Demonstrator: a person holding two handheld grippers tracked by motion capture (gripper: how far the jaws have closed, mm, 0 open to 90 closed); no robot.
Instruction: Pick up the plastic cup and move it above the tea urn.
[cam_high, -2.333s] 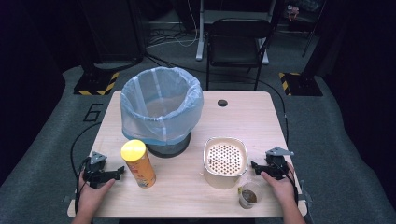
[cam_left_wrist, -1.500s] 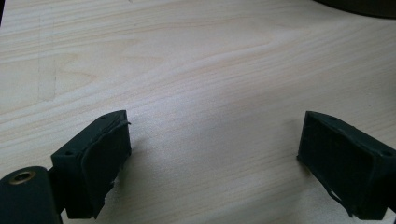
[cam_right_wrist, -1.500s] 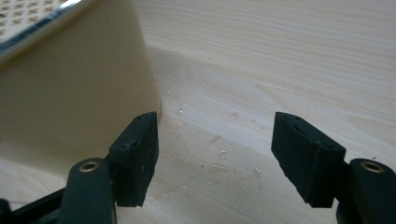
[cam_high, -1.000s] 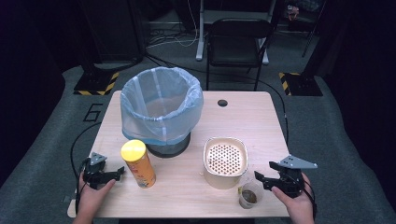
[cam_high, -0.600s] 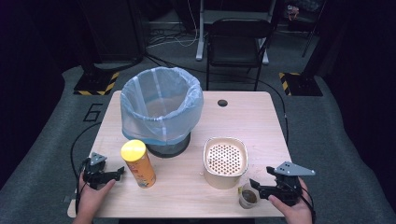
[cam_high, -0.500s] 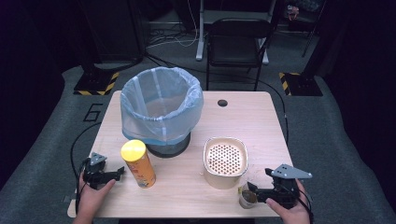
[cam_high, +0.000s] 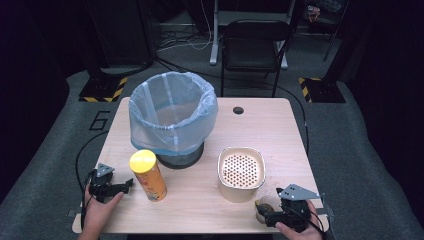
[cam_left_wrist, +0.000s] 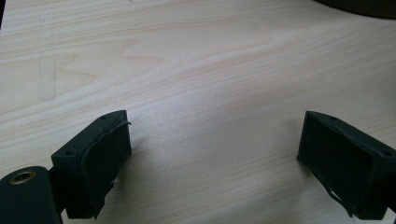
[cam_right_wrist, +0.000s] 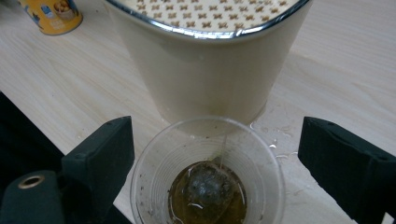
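A clear plastic cup (cam_right_wrist: 208, 172) with brown tea and a tea bag stands at the table's front right edge, close against a cream container with a perforated lid (cam_high: 241, 172). My right gripper (cam_high: 267, 216) is open, and the cup (cam_high: 264, 209) sits between its jaws, untouched. My left gripper (cam_high: 129, 185) rests open on the table at the front left, pointing at a yellow chip can (cam_high: 148, 175). In the left gripper view, bare wood lies between the open jaws of the left gripper (cam_left_wrist: 212, 158).
A bin lined with a light blue bag (cam_high: 173, 116) stands at the back left of the wooden table (cam_high: 260, 125). A small dark hole (cam_high: 238, 110) marks the table's back. The chip can (cam_right_wrist: 51, 16) shows at the top left of the right gripper view. Water drops lie beside the cup.
My right gripper swung from beside the cream container down to the front edge and closed in around the tea cup. The left gripper stayed put.
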